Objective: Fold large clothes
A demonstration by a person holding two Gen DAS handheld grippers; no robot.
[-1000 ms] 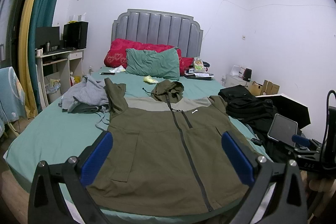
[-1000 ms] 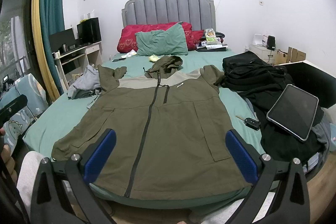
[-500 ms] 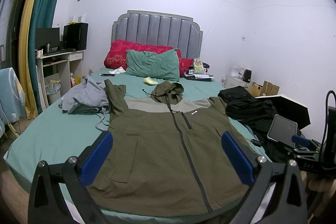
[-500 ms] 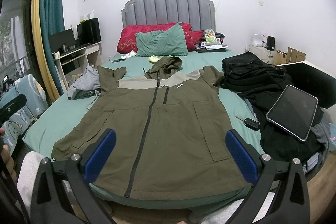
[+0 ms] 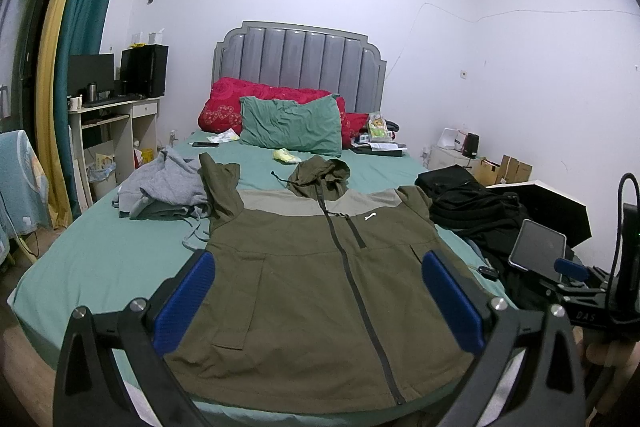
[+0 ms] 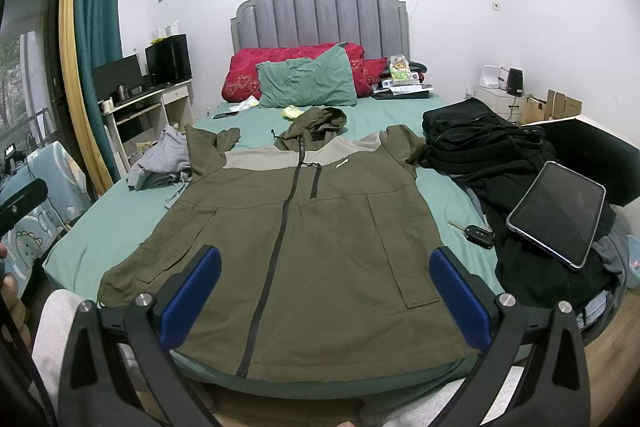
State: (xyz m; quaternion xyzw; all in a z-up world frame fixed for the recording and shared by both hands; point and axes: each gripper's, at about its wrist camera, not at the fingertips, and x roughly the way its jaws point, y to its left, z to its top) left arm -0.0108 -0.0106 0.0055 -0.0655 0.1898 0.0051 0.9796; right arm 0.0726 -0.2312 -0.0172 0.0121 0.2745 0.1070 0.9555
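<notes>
An olive green hooded jacket (image 5: pixel 304 283) lies spread flat, zipped, front up, on the green bed sheet (image 5: pixel 100 259); its hood points to the headboard. It also shows in the right wrist view (image 6: pixel 304 239). Its sleeves look folded in at the shoulders. My left gripper (image 5: pixel 316 301) is open and empty, held above the jacket's hem at the foot of the bed. My right gripper (image 6: pixel 324 301) is open and empty, also above the hem.
A grey garment (image 5: pixel 164 183) lies left of the jacket. Black clothes (image 6: pixel 492 151), a tablet (image 6: pixel 558 213) and a car key (image 6: pixel 478 235) lie on the right. Pillows (image 5: pixel 292 125) sit at the headboard. A desk (image 5: pixel 112 123) stands at left.
</notes>
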